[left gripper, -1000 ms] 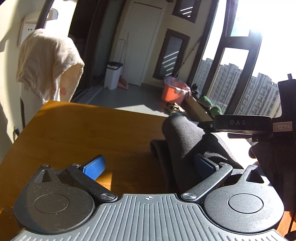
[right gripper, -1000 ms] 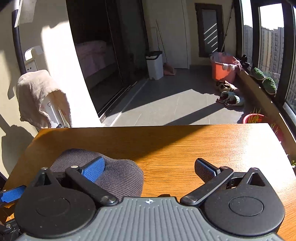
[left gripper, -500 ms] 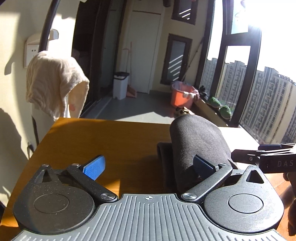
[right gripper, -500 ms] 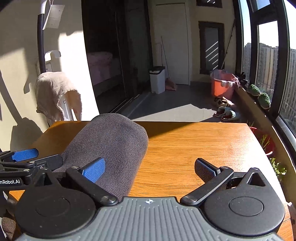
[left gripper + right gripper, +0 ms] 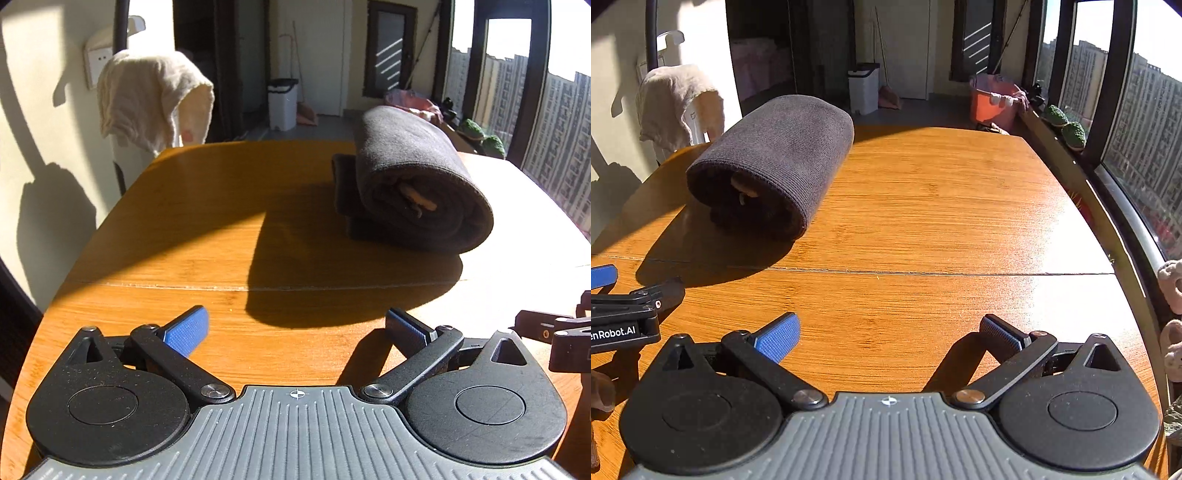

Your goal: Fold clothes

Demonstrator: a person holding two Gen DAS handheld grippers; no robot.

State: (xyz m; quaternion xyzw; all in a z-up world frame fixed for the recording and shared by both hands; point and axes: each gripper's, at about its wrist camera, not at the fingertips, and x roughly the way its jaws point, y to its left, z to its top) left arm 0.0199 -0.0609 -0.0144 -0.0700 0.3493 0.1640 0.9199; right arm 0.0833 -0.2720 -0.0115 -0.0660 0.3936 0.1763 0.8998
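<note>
Dark folded garment point(image 5: 417, 177): a thick grey-black bundle, folded over on itself, lying on the wooden tabletop point(image 5: 229, 229) in strong sunlight, well ahead of both tools and touched by neither. Near end shows layered inner folds with a pale scrap tucked inside. Casts a long shadow toward the near edge.

Left tool point(image 5: 295, 330): blue-padded fingers spread wide, nothing between them, low over the tabletop.

Right tool point(image 5: 888, 334): fingers likewise parted and empty, over bare wood just beside the left tool.

Surroundings: cream towel point(image 5: 147, 99) draped over something by the wall at the far left; white bin point(image 5: 863, 88) and orange bucket point(image 5: 993, 101) on the floor beyond; tall windows point(image 5: 1145, 122) on the right showing apartment blocks.
</note>
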